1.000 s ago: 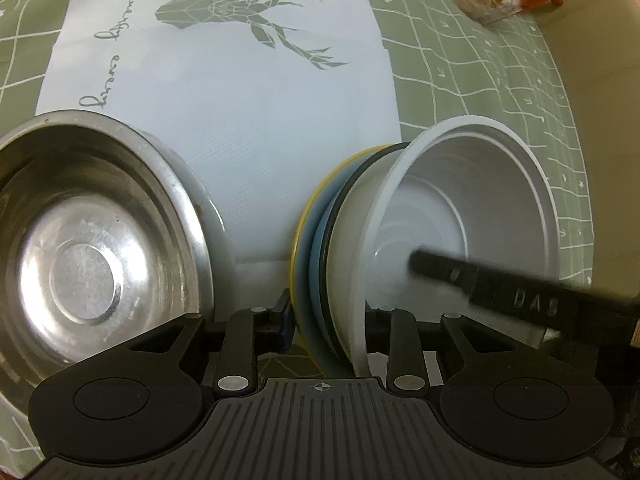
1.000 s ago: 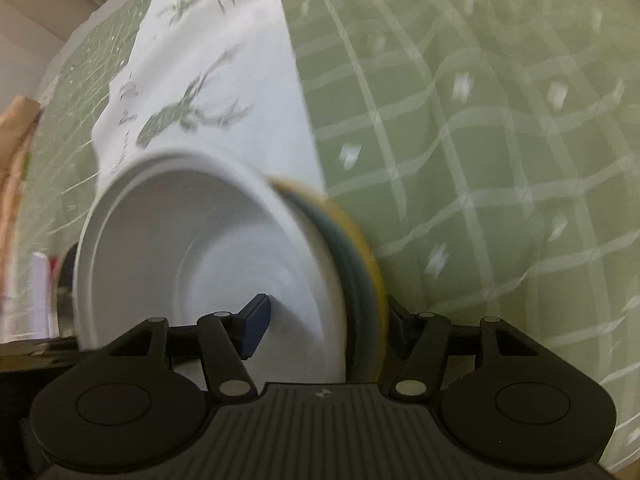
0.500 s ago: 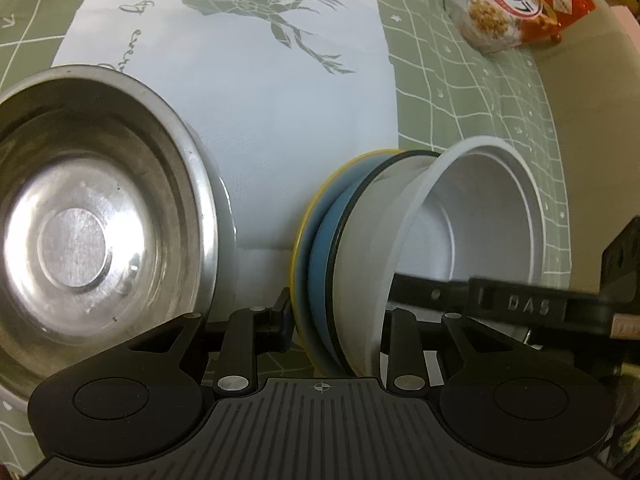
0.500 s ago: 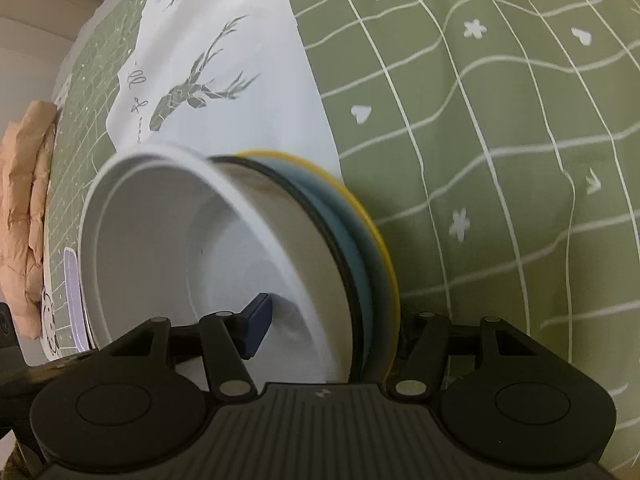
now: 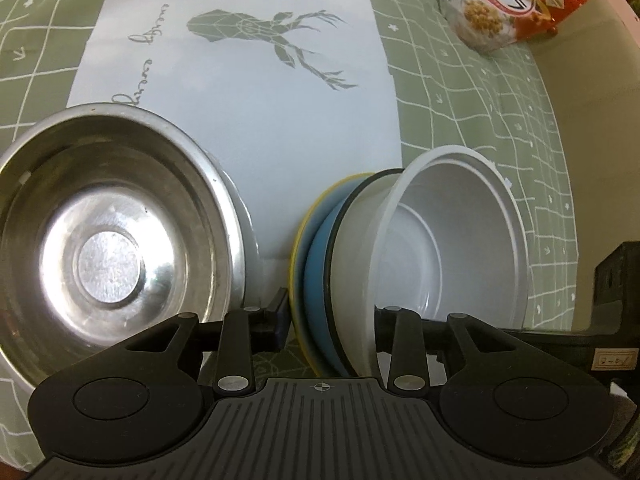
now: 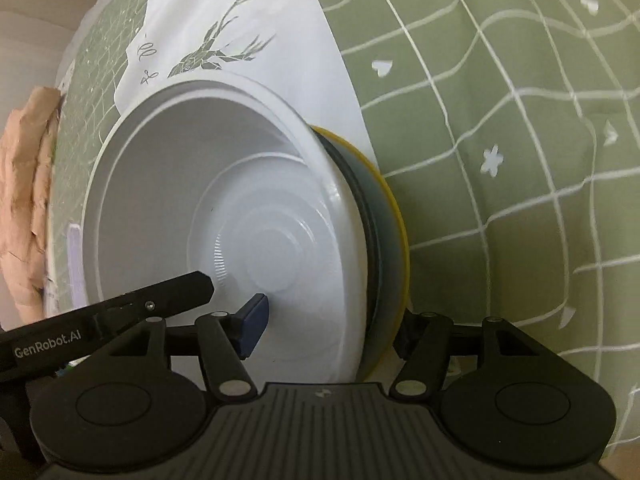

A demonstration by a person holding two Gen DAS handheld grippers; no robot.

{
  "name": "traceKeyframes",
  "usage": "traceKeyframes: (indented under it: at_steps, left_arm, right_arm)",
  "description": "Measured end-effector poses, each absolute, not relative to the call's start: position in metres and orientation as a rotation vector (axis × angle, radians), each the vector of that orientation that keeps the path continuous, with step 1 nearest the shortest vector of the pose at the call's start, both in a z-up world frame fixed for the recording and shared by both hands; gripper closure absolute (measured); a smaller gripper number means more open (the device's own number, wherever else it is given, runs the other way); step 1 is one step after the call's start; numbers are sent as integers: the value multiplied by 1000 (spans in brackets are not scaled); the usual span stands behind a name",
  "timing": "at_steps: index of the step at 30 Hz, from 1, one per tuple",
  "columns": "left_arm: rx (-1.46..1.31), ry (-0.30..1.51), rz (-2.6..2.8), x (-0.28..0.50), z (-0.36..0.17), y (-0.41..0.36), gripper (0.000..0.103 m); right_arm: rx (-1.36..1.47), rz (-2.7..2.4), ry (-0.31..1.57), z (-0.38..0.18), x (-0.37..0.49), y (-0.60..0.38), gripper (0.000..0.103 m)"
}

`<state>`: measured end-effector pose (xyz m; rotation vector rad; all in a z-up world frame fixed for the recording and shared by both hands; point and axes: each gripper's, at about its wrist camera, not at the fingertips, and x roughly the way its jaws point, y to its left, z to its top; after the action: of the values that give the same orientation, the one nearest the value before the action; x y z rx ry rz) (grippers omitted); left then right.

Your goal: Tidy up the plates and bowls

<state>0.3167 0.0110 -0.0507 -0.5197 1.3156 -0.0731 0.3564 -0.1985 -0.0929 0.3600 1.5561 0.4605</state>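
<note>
A stack stands on edge: a yellow plate point(image 5: 298, 252), a blue plate point(image 5: 318, 264), a black-rimmed dish and a white bowl point(image 5: 452, 240) with its mouth turned right. My left gripper point(image 5: 330, 316) straddles the stack's lower rim, one finger outside the yellow plate, the other inside the bowl. Its jaws are opening, and a thin gap shows at the yellow plate. My right gripper point(image 6: 328, 328) is shut on the same stack, with its blue pad point(image 6: 254, 326) on the white bowl's point(image 6: 224, 208) inner bottom and the other finger behind the yellow plate point(image 6: 400, 232). A steel bowl point(image 5: 108, 256) sits on the left, mouth up.
A white placemat with a deer print point(image 5: 248, 92) lies on the green checked tablecloth point(image 6: 500, 160). A cereal bag point(image 5: 504, 4) lies at the far right. Crumpled brown paper point(image 6: 24, 208) sits past the bowl near the table edge.
The left jaws have widened off the yellow plate. The left view has tipped up, showing more of the cereal bag. The white bowl now faces the right camera more squarely, with the left finger inside it.
</note>
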Motion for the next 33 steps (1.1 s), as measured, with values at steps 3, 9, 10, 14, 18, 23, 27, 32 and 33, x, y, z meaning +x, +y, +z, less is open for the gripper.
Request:
traceKeyframes:
  at_steps: [3, 9, 10, 14, 18, 23, 27, 32, 33]
  left_arm:
    - [-508, 1326, -83, 318, -52, 11, 66]
    - [-457, 1352, -72, 325, -56, 0, 60]
    - [-447, 1356, -70, 326, -57, -3, 59]
    - [-469, 1362, -58, 330, -62, -1, 60]
    - [-523, 1370, -82, 332, -68, 5, 60]
    - [-490, 1362, -103, 331, -67, 0, 57]
    - [-515, 1365, -110, 331, -66, 1, 55]
    - [-506, 1384, -130, 332, -69, -3, 55]
    - [-504, 1386, -131, 333, -69, -4, 55]
  right_arm:
    - [245, 439, 1477, -80, 355, -194, 41]
    - [225, 409, 1423, -77, 365, -197, 41]
    - [247, 422, 1434, -80, 366, -198, 41]
    - [356, 451, 1479, -93, 372, -201, 39]
    - [409, 481, 1505, -99, 370, -206, 39]
    - [428, 505, 1527, -101, 366, -208, 39]
    - [466, 506, 1538, -99, 368, -211, 39]
    - [422, 514, 1527, -90, 366, -214, 40]
    - [411, 507, 1530, -90, 365, -214, 40]
